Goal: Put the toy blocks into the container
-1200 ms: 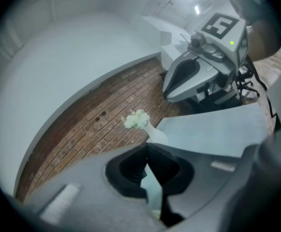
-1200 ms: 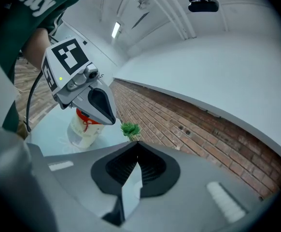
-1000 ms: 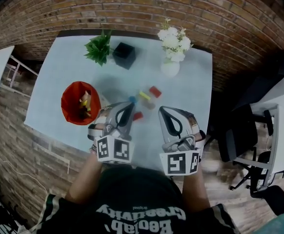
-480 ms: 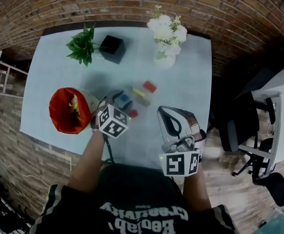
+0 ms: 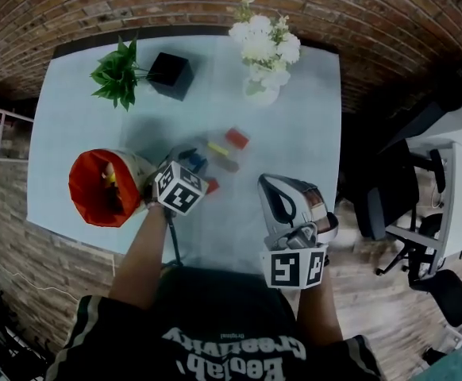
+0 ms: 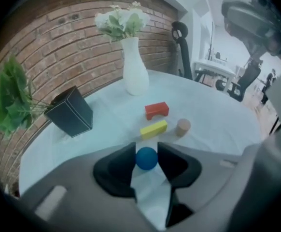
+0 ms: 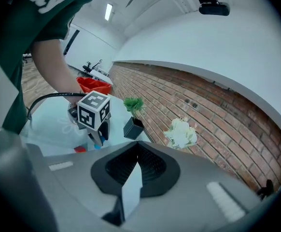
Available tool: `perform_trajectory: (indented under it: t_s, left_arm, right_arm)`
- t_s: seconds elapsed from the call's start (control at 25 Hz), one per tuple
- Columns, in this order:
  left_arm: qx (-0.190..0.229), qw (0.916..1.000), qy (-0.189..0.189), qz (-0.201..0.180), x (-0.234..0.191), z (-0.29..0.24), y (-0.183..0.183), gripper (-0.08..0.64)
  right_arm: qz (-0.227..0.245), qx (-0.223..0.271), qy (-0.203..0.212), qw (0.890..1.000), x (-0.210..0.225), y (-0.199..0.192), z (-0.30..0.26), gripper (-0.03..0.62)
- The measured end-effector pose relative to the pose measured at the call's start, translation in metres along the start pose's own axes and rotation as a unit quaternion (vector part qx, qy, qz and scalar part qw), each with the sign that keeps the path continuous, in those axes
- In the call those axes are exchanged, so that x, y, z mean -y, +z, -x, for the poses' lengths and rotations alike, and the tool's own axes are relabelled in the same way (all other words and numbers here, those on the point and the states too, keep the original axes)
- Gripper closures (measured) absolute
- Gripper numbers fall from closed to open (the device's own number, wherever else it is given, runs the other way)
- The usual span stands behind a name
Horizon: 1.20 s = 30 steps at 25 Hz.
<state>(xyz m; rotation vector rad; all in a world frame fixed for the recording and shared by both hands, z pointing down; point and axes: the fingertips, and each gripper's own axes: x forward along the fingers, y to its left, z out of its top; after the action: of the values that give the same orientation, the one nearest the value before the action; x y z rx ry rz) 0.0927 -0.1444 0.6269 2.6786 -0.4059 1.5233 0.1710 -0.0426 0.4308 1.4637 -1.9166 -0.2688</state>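
Left gripper (image 6: 147, 153) pointed steeply down at table (image 5: 294, 145); jaws had just been closing, partly open, pads touched both sides of blue ball (image 6: 146, 159) resting on table. Beyond ball, at 12 o'clock: yellow block (image 6: 153, 128), red block (image 6: 157, 110); tan cylinder (image 6: 183, 126) at 1 o'clock. Small red block (image 5: 212, 185) just beside left gripper at 3 o'clock. Orange container (image 5: 80, 201) at 9 o'clock of left gripper, some toys inside. Right gripper (image 7: 138, 151) at 4 o'clock, off table edge, jaws together, nothing held.
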Motion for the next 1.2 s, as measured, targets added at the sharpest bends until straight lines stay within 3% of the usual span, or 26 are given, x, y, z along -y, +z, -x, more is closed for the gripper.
perform_trajectory:
  t_s: [0.12, 0.32, 0.6, 0.72, 0.96, 1.2]
  left_arm:
    - [0.013, 0.9999, 0.0, 0.002, 0.002, 0.01, 0.008, 0.419]
    - [0.077, 0.9965, 0.025, -0.02, 0.007, 0.069, 0.049, 0.419]
    - [0.173, 0.9788, 0.084, -0.069, 0.018, 0.186, 0.098, 0.419]
    - [0.192, 0.9724, 0.099, -0.088, 0.027, 0.212, 0.105, 0.419]
    - [0.188, 0.9704, 0.123, -0.088, 0.014, 0.24, 0.081, 0.419]
    - [0.151, 0.9682, 0.198, -0.024, -0.044, 0.285, 0.008, 0.419]
  right_arm:
    - [0.0, 0.001, -0.006, 1.0, 0.004, 0.002, -0.001, 0.584]
    - [0.006, 0.021, -0.017, 1.0, 0.013, 0.02, -0.001, 0.584]
    - [0.009, 0.087, -0.024, 0.996, 0.016, 0.079, 0.002, 0.584]
    - [0.018, 0.099, -0.023, 0.995, 0.012, 0.095, 0.005, 0.584]
    - [0.03, 0.12, -0.007, 0.992, -0.006, 0.124, -0.004, 0.584]
    - [0.048, 0.162, 0.044, 0.985, -0.048, 0.174, -0.035, 0.584]
